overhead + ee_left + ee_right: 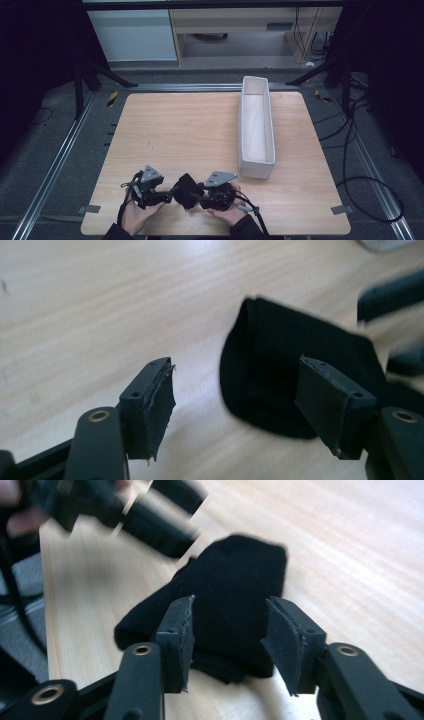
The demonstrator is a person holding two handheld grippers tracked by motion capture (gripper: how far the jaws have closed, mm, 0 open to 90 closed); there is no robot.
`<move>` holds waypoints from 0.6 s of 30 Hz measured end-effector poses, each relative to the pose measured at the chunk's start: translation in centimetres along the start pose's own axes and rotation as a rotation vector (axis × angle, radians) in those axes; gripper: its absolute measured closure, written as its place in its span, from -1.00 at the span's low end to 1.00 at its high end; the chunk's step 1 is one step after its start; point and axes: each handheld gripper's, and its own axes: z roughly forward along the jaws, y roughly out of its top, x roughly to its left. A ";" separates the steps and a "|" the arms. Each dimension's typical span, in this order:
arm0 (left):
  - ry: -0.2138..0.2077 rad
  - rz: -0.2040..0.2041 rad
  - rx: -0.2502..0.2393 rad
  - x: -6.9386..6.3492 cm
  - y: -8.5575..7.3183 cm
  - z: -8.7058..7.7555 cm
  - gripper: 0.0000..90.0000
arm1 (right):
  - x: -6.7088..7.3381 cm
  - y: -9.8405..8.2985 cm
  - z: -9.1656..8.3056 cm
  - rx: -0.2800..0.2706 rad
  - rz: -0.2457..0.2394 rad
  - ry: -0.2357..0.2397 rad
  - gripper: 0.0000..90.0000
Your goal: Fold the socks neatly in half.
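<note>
A folded black cloth lies on the wooden table near its front edge, between my two grippers. My left gripper points at it from the left, my right gripper from the right. In the left gripper view the jaws stand wide open and the cloth lies just beyond, toward the right jaw. In the right gripper view the cloth sits between and beyond the open jaws of my right gripper, and the pads do not press on it. The left gripper is blurred behind it.
A long white open box stands on the right half of the table, running from front to back. Metal rails, tripod legs and cables lie on the floor around the table. A person's hands hold both grippers at the front edge.
</note>
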 end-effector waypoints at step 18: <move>0.023 0.044 0.073 0.0 1.8 4.9 -0.29 | -1.4 1.1 1.6 -0.009 0.004 -0.016 0.48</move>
